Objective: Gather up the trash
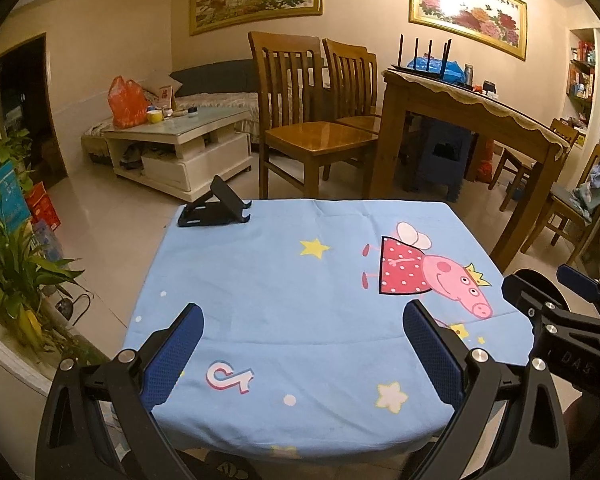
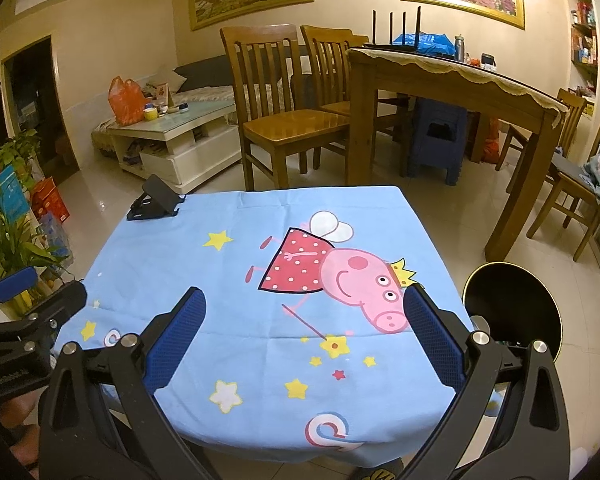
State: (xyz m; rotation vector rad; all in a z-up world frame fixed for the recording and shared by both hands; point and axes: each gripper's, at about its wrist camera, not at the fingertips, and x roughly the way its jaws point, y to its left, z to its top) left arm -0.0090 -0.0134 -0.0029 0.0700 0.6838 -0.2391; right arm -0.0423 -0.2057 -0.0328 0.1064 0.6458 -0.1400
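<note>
A small table under a blue cartoon-pig cloth (image 1: 284, 280) fills both views (image 2: 228, 280). I see no trash on the cloth. A black round bin (image 2: 514, 308) stands on the floor at the table's right side, seen only in the right wrist view. My left gripper (image 1: 302, 320) is open and empty above the near edge of the table. My right gripper (image 2: 304, 300) is open and empty above the near right part of the cloth. Each gripper shows at the edge of the other's view: the right one (image 1: 572, 300) and the left one (image 2: 24, 292).
A black folding phone stand (image 1: 216, 210) sits at the cloth's far left corner (image 2: 154, 200). Beyond are wooden chairs (image 1: 300, 120), a wooden dining table (image 1: 472, 108) and a white coffee table (image 1: 180, 140). Potted plants (image 1: 12, 272) and boxes stand at the left.
</note>
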